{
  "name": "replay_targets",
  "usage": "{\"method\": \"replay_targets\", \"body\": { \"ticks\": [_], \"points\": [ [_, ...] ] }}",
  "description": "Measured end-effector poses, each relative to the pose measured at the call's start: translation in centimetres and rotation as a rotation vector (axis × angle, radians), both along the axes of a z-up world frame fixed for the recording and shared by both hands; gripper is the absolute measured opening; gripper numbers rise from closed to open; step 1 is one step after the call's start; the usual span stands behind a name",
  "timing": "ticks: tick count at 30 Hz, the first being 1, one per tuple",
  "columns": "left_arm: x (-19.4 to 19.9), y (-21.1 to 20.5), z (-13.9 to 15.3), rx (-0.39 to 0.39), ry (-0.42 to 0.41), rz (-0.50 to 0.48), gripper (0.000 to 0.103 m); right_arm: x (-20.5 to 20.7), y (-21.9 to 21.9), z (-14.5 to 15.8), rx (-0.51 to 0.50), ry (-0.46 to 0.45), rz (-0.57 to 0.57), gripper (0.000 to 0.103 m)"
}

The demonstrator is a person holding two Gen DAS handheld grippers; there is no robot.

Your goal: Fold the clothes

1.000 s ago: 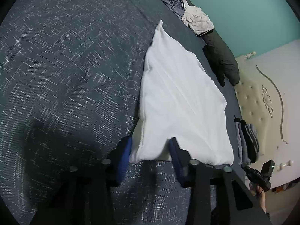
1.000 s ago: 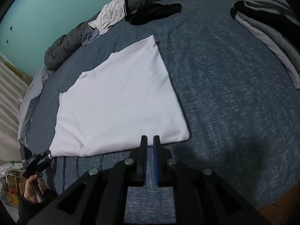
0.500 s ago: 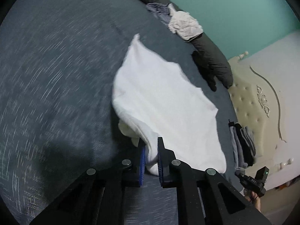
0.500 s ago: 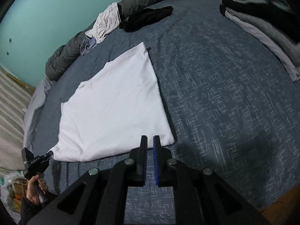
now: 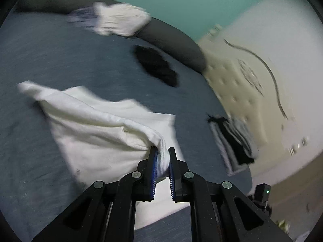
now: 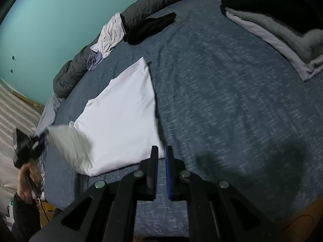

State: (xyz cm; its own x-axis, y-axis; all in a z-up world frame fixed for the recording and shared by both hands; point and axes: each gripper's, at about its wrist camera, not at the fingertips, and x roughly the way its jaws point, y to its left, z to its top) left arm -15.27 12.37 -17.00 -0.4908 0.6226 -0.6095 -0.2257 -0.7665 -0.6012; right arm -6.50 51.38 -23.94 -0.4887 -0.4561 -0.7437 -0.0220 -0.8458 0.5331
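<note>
the white shirt [image 6: 123, 121] lies on the blue bed cover [image 6: 232, 100], partly folded into a flat, long shape. its long side runs from the edge of the bed near the person up toward the crumpled clothes [image 6: 110, 36] by the green wall.

the left gripper [image 5: 161, 159] has its two fingers pressed close on a bunched corner of the white shirt [image 5: 101, 133]. that corner is lifted off the bed cover, and the cloth hangs from it in a slope down to the flat part. in the right wrist view the lifted corner is at the side of the shirt away from the folded pile [image 6: 282, 26], with the person's hand [image 6: 28, 179] under it.

the right gripper [image 6: 161, 157] has its fingers almost together, with only a thin gap, and nothing is between them. it hovers just above the shirt's near corner, the one on the side toward the folded pile. whether it touches the cloth, i cannot tell.

so the shirt's flat part lies from the left fingers toward the folded pile. the left gripper is the one with the cloth, so i think it is the one to carry its corner across the shirt that way. the right one is close enough to keep the other side down.

the left view is blurry, so small creases are hard to see.
</note>
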Motion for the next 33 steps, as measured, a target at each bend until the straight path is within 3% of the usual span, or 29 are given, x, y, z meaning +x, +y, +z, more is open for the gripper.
{"method": "replay_targets", "body": {
  "ticks": [3, 6, 10, 13, 15, 17, 20, 24, 29, 33],
  "points": [
    [-1.8, 8.3, 0.6, -0.034, 0.012, -0.140, 0.011, 0.3, 1.6, -0.1, -0.008, -0.004, -0.022, 0.014],
    [-1.4, 16.2, -3.8, -0.097, -0.072, -0.296, 0.011, 0.3, 2.9, -0.3, -0.001, -0.016, -0.033, 0.014],
    [-0.1, 19.9, -8.8, -0.167, -0.169, -0.367, 0.011, 0.1, 4.1, -0.4, 0.006, -0.023, -0.041, 0.014],
    [0.6, 19.6, -10.3, -0.173, -0.201, -0.368, 0.019, -0.3, 3.9, -0.4, 0.004, -0.022, -0.027, 0.014],
    [0.7, 18.0, -9.4, -0.141, -0.185, -0.347, 0.041, -0.6, 3.5, -0.4, -0.001, -0.022, -0.010, 0.014],
    [0.4, 16.0, -8.0, -0.127, -0.151, -0.318, 0.056, -1.3, 2.6, -0.3, -0.014, -0.017, 0.015, 0.015],
    [0.2, 11.9, -6.2, -0.145, -0.111, -0.254, 0.057, -2.4, 1.1, -0.2, -0.038, -0.016, 0.049, 0.028],
    [0.0, 7.6, -6.9, -0.203, -0.125, -0.182, 0.058, -4.6, -1.5, -0.9, -0.075, -0.049, 0.105, 0.044],
    [0.8, 3.3, -8.9, -0.243, -0.156, -0.126, 0.058, -6.9, -4.4, -1.9, -0.076, -0.091, 0.149, 0.044],
    [1.5, 3.0, -10.0, -0.260, -0.160, -0.127, 0.058, -8.1, -6.6, -2.8, -0.030, -0.120, 0.183, 0.044]
  ]
}}
